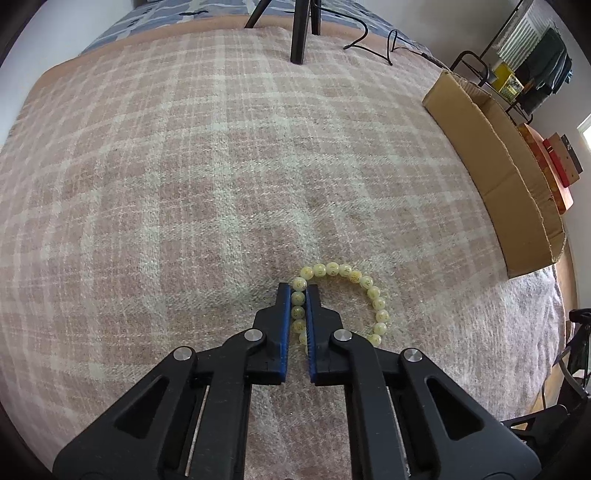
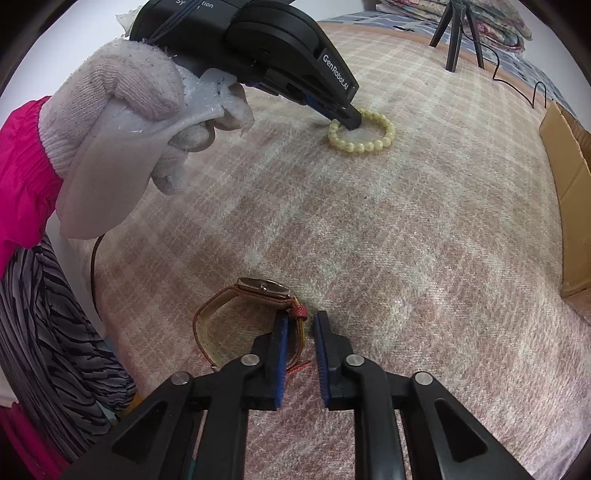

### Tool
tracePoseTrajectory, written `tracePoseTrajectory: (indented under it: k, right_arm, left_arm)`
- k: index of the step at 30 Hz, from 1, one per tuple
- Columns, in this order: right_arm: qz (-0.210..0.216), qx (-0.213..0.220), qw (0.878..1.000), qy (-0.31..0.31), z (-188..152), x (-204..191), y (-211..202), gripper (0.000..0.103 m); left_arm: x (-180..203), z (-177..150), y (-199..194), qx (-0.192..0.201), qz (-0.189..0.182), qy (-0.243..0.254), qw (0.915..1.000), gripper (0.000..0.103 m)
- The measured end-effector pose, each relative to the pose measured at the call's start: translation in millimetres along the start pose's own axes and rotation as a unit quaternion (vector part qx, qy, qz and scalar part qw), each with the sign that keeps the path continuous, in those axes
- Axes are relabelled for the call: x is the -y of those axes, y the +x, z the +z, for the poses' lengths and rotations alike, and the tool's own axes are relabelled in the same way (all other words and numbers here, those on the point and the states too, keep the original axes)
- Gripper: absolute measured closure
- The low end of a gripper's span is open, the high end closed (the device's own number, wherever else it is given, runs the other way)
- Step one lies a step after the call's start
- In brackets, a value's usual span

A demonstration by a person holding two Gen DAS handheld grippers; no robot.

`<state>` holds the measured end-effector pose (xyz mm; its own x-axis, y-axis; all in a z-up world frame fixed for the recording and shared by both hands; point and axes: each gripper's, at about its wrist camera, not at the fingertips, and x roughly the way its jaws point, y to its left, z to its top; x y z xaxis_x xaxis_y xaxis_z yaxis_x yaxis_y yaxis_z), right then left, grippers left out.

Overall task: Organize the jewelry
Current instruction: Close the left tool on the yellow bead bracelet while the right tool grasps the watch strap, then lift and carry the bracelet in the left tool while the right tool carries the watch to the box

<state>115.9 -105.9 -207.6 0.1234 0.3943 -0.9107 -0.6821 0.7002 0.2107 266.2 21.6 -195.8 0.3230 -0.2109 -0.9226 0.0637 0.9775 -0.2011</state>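
Observation:
A pale yellow bead bracelet lies on the plaid blanket. My left gripper is shut on the bracelet's left side, with several beads pinched between the blue pads. The right wrist view shows the same bracelet with the left gripper tip down on it. A wristwatch with a red-brown strap lies just in front of my right gripper. The right gripper is open a little, with the strap's end between its fingers, not pinched.
An open cardboard box stands at the blanket's right edge; it also shows in the right wrist view. A black tripod and a cable stand at the far edge. The gloved hand holds the left gripper.

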Motion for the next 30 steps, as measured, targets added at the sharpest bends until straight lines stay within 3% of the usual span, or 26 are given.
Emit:
tracePoseTrajectory:
  k: [9,30]
  right_arm:
    - [-0.013,0.018,1.000,0.002,-7,5,-9,0.096]
    - [-0.077,0.102,0.991,0.026,-12,41,-80,0.096]
  left_arm:
    - [8,2,-22,0.023,-0.017,0.004,0.9996,0.098]
    - [35,7,-88,0.088,-0.072,0.011,0.9935,0.098]
